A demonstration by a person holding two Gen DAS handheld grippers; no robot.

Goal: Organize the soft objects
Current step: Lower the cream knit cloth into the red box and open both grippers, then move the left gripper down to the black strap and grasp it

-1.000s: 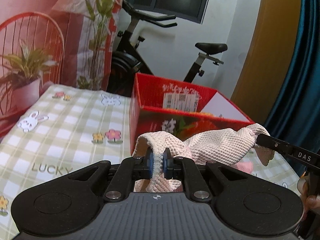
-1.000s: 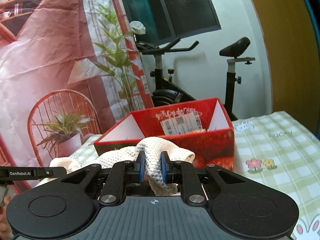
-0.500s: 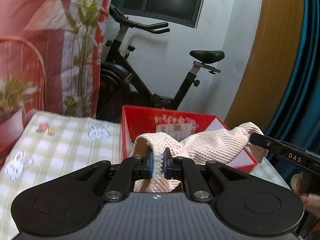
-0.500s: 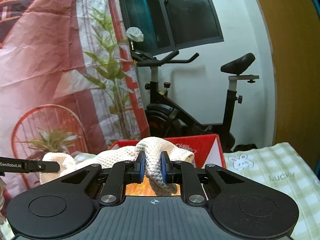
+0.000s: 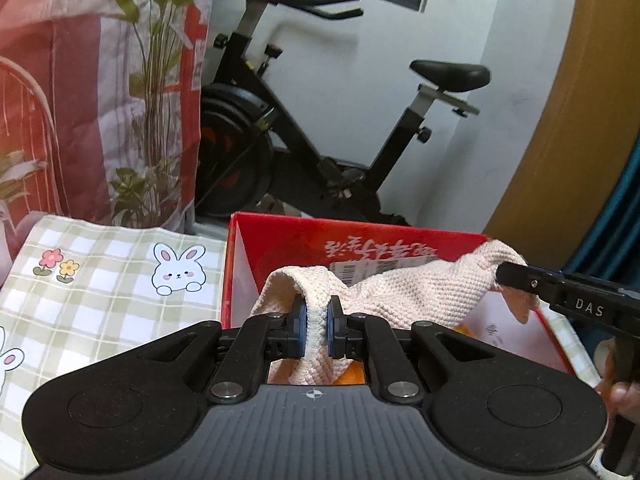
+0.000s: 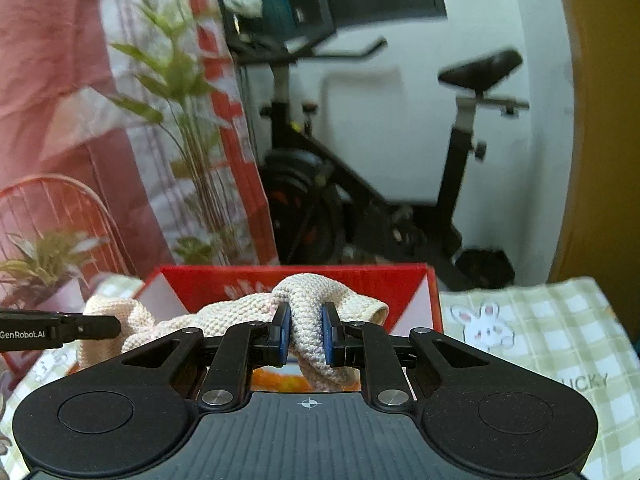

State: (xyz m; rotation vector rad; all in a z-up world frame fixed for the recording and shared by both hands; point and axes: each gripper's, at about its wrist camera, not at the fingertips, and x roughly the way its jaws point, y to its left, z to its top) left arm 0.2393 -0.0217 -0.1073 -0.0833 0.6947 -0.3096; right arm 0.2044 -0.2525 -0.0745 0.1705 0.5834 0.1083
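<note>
A pale pink knitted cloth (image 5: 404, 294) hangs stretched between both grippers over an open red cardboard box (image 5: 360, 240). My left gripper (image 5: 316, 330) is shut on one bunched end of the cloth. In the right wrist view my right gripper (image 6: 306, 332) is shut on the other end of the cloth (image 6: 240, 312), with the red box (image 6: 400, 284) right behind it. Each gripper also shows in the other's view: the right one (image 5: 560, 292) at the right edge, the left one (image 6: 60, 330) at the left edge. Something orange lies in the box beneath the cloth.
The box stands on a green-checked tablecloth (image 5: 100, 300) printed with rabbits and flowers. Behind the table are an exercise bike (image 5: 320, 140), a red printed backdrop (image 5: 80, 100) with plants, a white wall and a wooden door panel (image 5: 560, 120). A hand (image 5: 620, 392) shows at right.
Both grippers have carried the cloth forward toward and over the red box, which now sits lower and closer in both views. The grips have not changed.
</note>
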